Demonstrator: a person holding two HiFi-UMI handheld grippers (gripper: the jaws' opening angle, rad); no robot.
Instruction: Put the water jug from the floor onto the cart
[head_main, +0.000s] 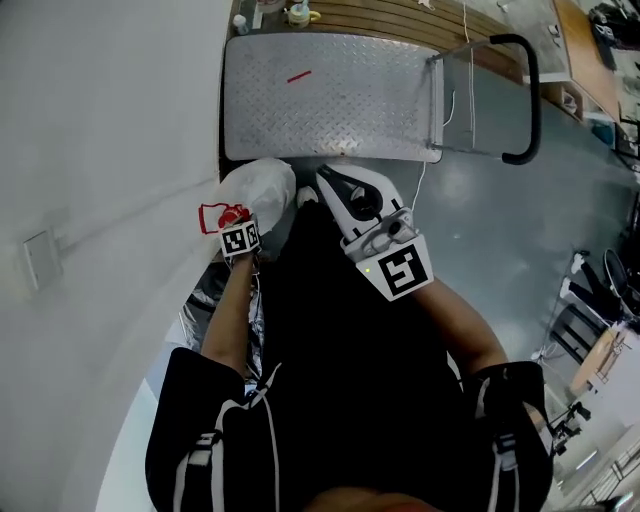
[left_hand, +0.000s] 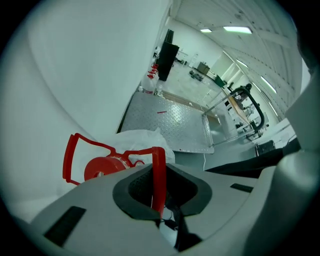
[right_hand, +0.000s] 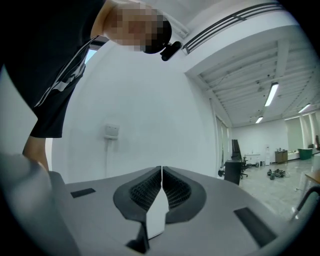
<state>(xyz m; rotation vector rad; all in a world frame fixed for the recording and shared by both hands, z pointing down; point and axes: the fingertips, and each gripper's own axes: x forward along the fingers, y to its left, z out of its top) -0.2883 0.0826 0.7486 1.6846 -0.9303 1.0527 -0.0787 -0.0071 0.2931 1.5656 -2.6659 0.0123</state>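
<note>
The water jug (head_main: 262, 184) is a pale, whitish body with a red cap (left_hand: 101, 167) and a red carry handle (head_main: 213, 216). It hangs low at the near left corner of the cart's metal deck (head_main: 330, 95). My left gripper (head_main: 234, 226) is shut on the red handle (left_hand: 159, 165), which runs between its pads. My right gripper (head_main: 332, 183) is beside the jug on the right, shut with nothing in it. In the right gripper view the right gripper (right_hand: 161, 172) points level at a bare white wall.
The cart's black push bar (head_main: 528, 100) rises at its right end. A white wall with a socket (head_main: 42, 258) runs along the left. Bottles (head_main: 298, 14) stand on a wooden ledge behind the cart. Crinkled silver sheeting (head_main: 200, 305) lies by my left leg.
</note>
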